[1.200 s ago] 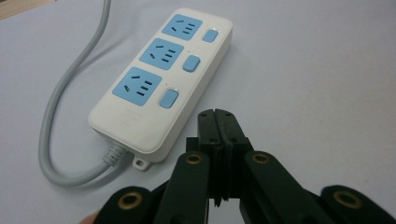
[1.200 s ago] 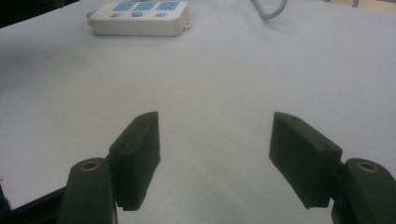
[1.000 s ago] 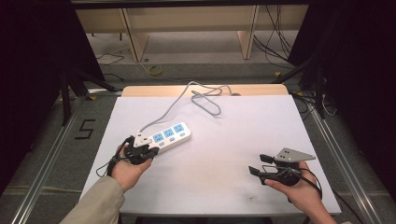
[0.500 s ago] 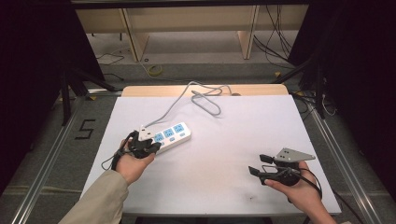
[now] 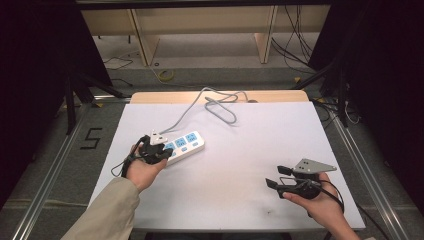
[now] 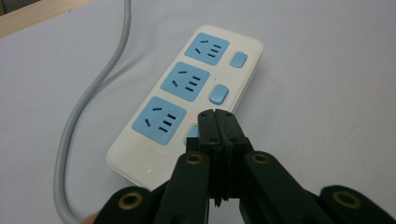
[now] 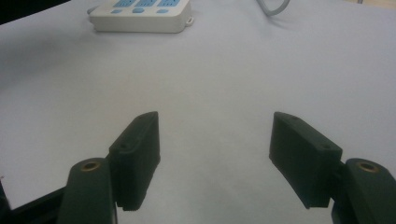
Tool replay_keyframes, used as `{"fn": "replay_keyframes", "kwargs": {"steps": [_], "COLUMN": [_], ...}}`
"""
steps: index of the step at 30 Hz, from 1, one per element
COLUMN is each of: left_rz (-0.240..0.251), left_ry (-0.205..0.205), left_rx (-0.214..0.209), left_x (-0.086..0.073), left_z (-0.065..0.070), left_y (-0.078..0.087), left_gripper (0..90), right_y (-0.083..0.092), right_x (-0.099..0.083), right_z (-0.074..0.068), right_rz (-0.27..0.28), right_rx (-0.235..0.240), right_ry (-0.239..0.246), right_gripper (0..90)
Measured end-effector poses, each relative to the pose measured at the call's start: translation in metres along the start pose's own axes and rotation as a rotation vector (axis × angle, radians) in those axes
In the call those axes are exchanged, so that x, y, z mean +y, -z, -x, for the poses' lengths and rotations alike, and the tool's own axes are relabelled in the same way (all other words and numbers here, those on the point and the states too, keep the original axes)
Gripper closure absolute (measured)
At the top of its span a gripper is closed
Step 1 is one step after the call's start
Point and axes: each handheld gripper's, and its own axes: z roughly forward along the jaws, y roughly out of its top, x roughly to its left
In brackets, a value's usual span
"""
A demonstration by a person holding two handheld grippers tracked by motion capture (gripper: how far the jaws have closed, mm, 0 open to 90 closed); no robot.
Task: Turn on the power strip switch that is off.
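Looking at the white power strip [image 5: 181, 145] as our anchor here, it lies flat on the white table [image 5: 250, 165] with its grey cord [image 5: 210, 102] looping away behind it. We've got the left gripper [image 6: 216, 122] clenched tight, empty, tips right over the switch [image 6: 192, 134] at the strip's near end. We can't tell if it's actually touching. The right gripper [image 7: 215, 140] sits well apart from the strip, jaws spread wide, grasping nothing.
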Motion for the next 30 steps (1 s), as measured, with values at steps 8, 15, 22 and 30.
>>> {"fn": "replay_keyframes", "kwargs": {"steps": [8,15,22,30], "left_rz": [-0.006,-0.009,-0.011,-0.018], "left_ry": [0.0,0.002,0.004,-0.003], "left_rx": [0.004,0.012,0.013,0.009], "left_x": [0.006,0.011,0.016,0.021], "left_z": [-0.002,-0.003,-0.003,-0.004], "left_y": [-0.006,-0.011,-0.018,-0.023], "left_gripper": [89.9,89.9,89.9,89.9], "right_y": [0.0,0.0,0.0,0.0], "right_x": [0.0,0.0,0.0,0.0], "right_z": [0.0,0.0,-0.001,-0.001], "right_rz": [-0.001,-0.002,-0.004,-0.002], "right_rx": [0.001,0.0,0.0,0.0], "right_ry": [-0.002,-0.003,-0.001,0.005], "right_gripper": [33.9,33.8,33.8,33.7]}}
